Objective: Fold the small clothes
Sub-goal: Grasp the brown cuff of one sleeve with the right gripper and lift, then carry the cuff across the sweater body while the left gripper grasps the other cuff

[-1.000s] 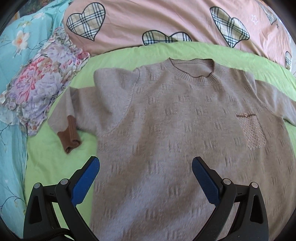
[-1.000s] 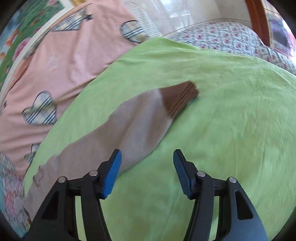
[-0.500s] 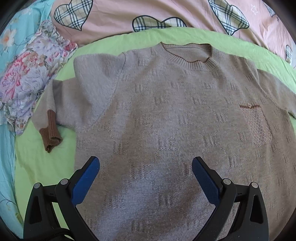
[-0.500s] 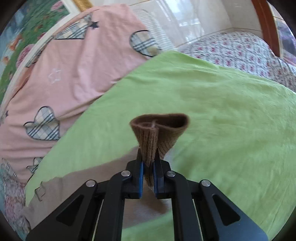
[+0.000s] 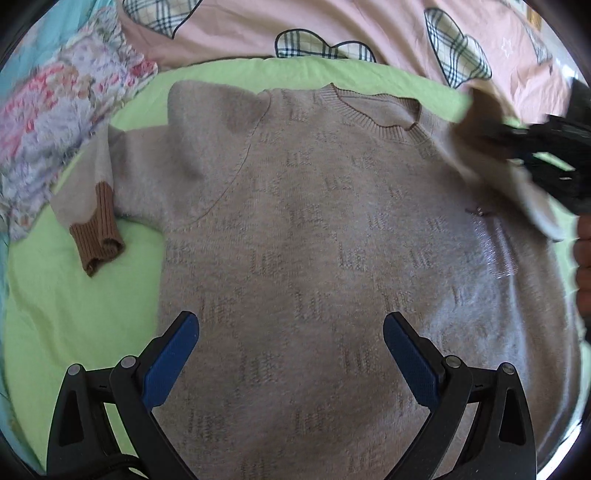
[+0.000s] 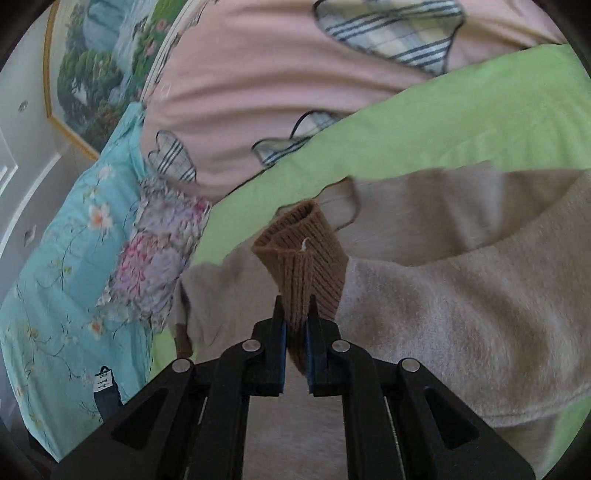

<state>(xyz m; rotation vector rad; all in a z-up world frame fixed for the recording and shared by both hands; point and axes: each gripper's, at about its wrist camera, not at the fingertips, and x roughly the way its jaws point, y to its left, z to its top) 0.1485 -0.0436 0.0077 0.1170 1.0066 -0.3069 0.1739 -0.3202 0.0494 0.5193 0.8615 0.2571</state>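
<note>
Across the green bed (image 5: 66, 325) lies the sweater (image 5: 314, 229), flat (left sleeve still out). Right gripper (image 6: 295, 332) fingers pinch the brown cuff (image 6: 303, 258); better to lay it straight across the chest. Left gripper (image 5: 291, 354) fingers hover spread.

Bedding and a wall picture around a green sheet

The green sheet (image 5: 66, 314) covers the bed. Beyond its far edge lies a pink quilt (image 5: 369, 26) printed with plaid hearts. A frilled floral cushion (image 5: 55, 125) rests at the sheet's left edge, partly on a turquoise flowered cover (image 6: 59, 266). Past that cover, a gold-framed landscape picture (image 6: 92, 66) hangs on the grey wall (image 6: 22, 122).
</note>
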